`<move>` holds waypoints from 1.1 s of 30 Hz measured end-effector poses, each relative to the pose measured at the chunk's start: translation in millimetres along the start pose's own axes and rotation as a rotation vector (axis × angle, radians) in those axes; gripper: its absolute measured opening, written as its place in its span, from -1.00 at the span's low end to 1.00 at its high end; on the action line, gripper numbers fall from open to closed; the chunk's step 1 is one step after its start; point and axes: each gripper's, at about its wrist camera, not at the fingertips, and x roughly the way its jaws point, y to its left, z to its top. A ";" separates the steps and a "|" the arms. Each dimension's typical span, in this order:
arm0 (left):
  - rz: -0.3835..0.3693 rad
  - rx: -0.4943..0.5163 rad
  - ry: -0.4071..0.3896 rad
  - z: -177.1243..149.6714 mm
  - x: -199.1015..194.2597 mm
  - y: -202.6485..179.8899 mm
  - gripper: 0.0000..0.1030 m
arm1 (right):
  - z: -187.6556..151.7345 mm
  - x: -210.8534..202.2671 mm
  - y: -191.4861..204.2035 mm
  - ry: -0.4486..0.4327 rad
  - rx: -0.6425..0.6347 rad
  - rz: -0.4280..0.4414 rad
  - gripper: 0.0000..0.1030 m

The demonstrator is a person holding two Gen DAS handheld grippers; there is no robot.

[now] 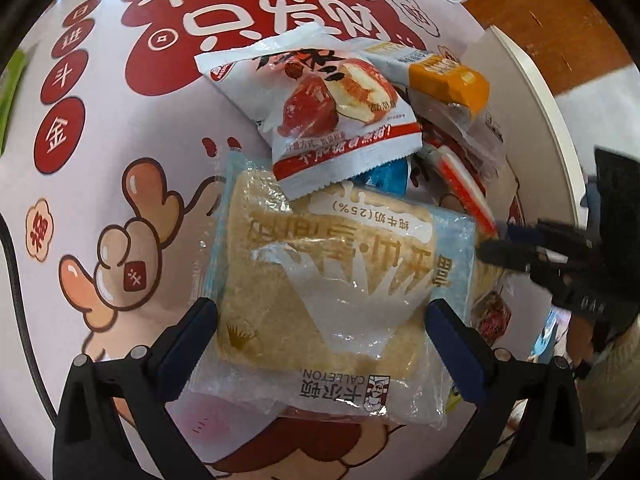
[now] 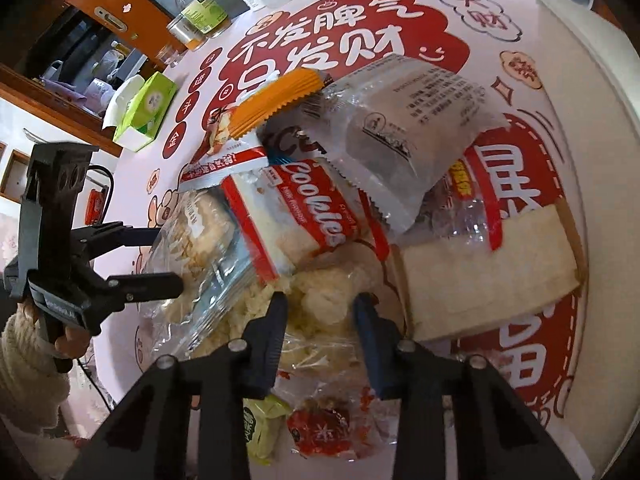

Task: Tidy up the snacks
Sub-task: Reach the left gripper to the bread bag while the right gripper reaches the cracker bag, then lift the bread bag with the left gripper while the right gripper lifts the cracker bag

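Snack pile on printed counter (image 1: 100,128), left hand-held gripper (image 1: 320,316) spread wide astride bread packet (image 1: 320,280), pads apart from wrapper, right hand-held gripper (image 2: 320,306) narrowed onto clear crumbly snack bag (image 2: 320,300), grip contact uncertain.

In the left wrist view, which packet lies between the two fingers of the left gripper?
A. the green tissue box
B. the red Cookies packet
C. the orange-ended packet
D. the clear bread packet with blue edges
D: the clear bread packet lies between the left gripper's spread fingers.
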 end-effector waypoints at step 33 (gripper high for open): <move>-0.106 0.172 -0.519 -8.5 -202.6 -158.2 -0.97 | -40.2 -227.3 39.7 -0.582 0.060 -0.316 -0.50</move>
